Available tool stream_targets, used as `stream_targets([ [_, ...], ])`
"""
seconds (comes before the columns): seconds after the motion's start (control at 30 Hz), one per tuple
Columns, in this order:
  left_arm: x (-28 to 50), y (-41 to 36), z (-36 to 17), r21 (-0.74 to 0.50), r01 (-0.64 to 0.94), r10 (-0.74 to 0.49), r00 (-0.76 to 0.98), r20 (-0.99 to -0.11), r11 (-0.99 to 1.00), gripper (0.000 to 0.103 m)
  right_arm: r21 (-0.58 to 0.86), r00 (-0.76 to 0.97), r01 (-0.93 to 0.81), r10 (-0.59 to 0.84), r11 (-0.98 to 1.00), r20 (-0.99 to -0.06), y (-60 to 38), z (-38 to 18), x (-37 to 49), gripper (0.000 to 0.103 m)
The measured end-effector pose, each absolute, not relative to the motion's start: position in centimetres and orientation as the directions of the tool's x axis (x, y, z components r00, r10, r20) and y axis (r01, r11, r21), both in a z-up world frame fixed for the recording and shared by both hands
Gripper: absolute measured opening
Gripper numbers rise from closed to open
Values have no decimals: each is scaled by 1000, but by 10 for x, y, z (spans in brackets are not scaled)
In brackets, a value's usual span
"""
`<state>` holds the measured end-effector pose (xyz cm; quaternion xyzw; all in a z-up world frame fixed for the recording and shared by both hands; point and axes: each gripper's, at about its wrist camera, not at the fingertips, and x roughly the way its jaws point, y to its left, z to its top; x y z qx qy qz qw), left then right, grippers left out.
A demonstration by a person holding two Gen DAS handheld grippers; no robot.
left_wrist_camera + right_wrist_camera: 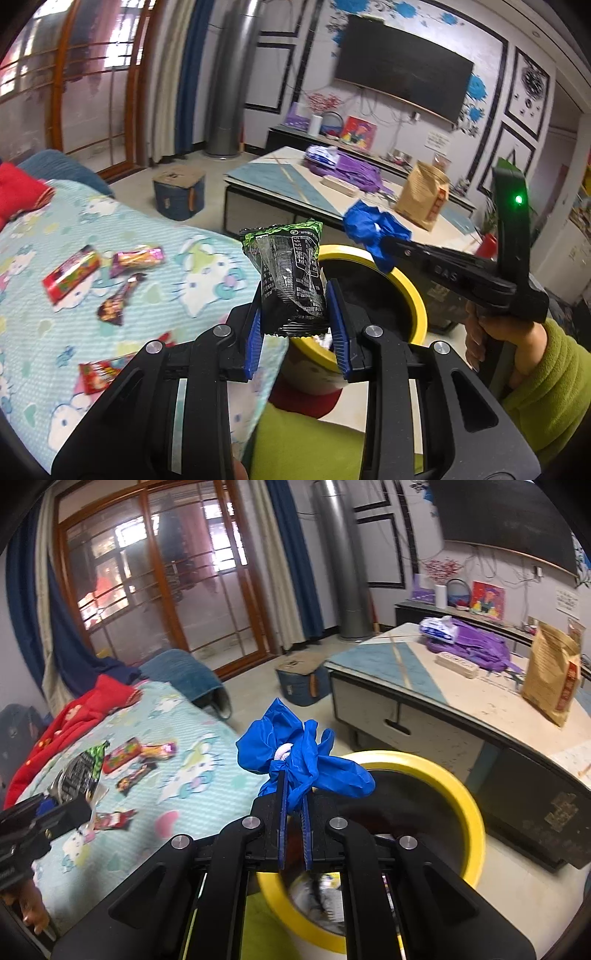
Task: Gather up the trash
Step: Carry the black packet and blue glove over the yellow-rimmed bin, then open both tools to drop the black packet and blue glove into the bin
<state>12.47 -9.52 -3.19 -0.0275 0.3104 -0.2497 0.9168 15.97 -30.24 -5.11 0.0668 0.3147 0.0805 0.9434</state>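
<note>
Two loads poised over one bin: the left tongs are clamped on a black-and-green snack wrapper, which stands upright between the blue pads, while the right tongs are pinched tight on a crumpled blue plastic glove. A yellow-rimmed trash bin sits just beyond and below both tips, already holding some rubbish.

The wrapper hangs at the bin's near rim rather than over its mouth, so a release here could likely send the light foil fluttering onto the bed or the floor. The glove's loose folds may cling to the pads when the right tongs part. With both tools converging on one opening, they could also knock together.

More wrappers lie on the bedspread, left of the left tongs, uncollected.
</note>
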Motion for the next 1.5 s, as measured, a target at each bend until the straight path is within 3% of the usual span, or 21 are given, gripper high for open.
stream_targets([
  [0.83,148,-169,-73,-204,539,-529,559,-638,817,25,241,693,48,141,969,-707,-360,-103,180,7],
  [1.23,159,-189,-96,-224,561,-541,500,-676,797,25,283,680,92,148,955,-718,-378,-112,183,8],
  [1.3,164,-192,-99,-224,565,-542,492,-681,794,25,294,680,101,150,951,-718,-381,-113,184,11],
  [1.5,180,-202,-105,-223,578,-545,473,-692,785,28,319,693,121,150,940,-705,-390,-111,183,32],
])
